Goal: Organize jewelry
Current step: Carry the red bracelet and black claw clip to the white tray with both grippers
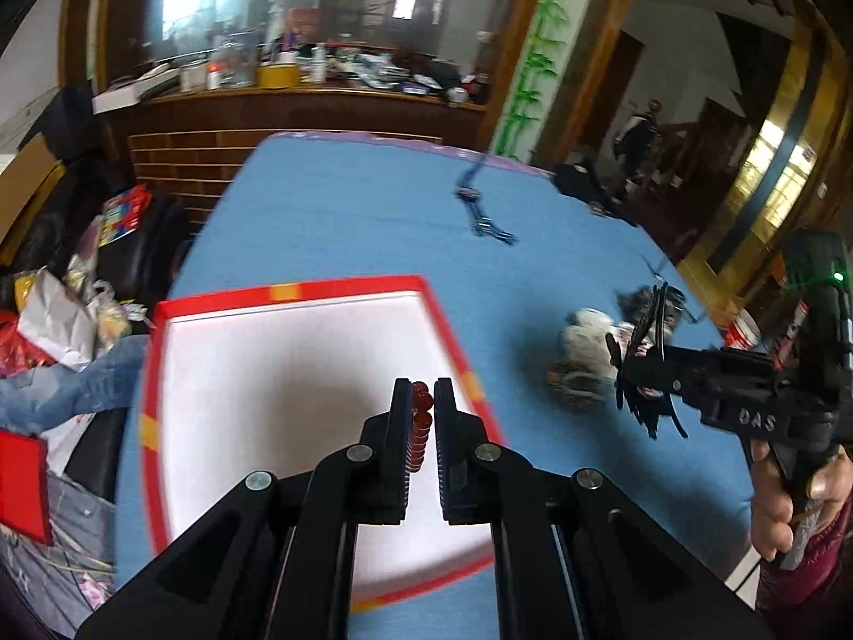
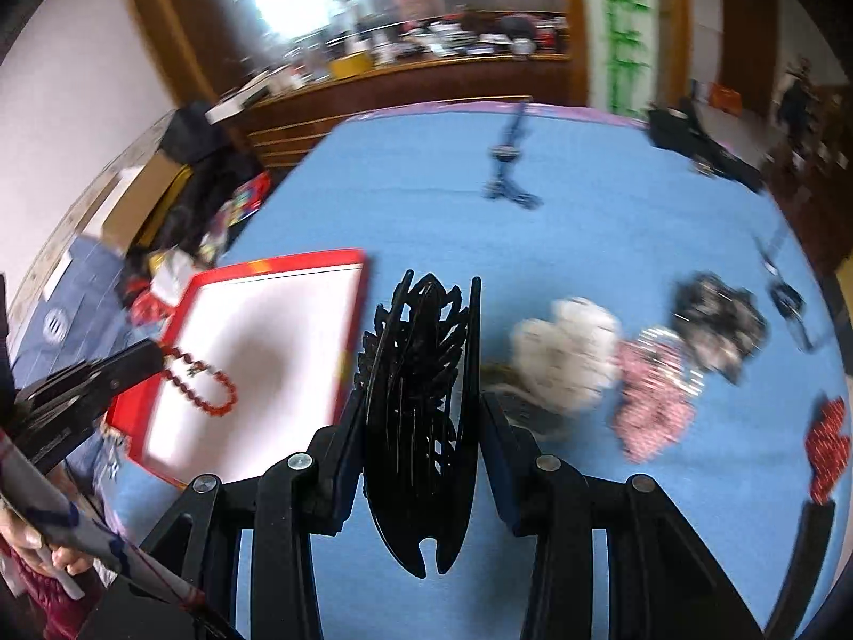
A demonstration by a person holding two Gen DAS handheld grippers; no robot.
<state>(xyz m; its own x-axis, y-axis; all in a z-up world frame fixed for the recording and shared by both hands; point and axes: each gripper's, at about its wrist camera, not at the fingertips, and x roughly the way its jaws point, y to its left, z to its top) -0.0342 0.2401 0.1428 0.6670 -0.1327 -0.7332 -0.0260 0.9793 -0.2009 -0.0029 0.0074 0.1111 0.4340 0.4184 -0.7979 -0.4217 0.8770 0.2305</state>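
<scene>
Resting on the blue table cover (image 1: pixel 341 213), the red-rimmed box (image 1: pixel 160 362) shows a white floor and serves as the landmark for everything else. Over its near half the left gripper (image 1: pixel 424 400) has its jaws drawn narrow on a red bead bracelet (image 1: pixel 421 416); in the right wrist view the same bracelet (image 2: pixel 205 381) hangs as a loop from that gripper over the box's near-left corner, and whether it touches the floor cannot be told. Otherwise the white floor looks bare.

Just right of the box's right rim, the right gripper (image 2: pixel 421 330) is closed on a black openwork hair clip (image 2: pixel 418 373), held upright above the cover. Farther right of the box lie a white fluffy scrunchie (image 2: pixel 565 352), a pink patterned scrunchie (image 2: pixel 653 400), a dark patterned one (image 2: pixel 719 320) and a red beaded piece (image 2: pixel 826 448) near the table's right edge. Beyond the box's far rim stretches open blue cover, broken only by a blue tasselled ornament (image 1: pixel 480 208) toward the far edge.
</scene>
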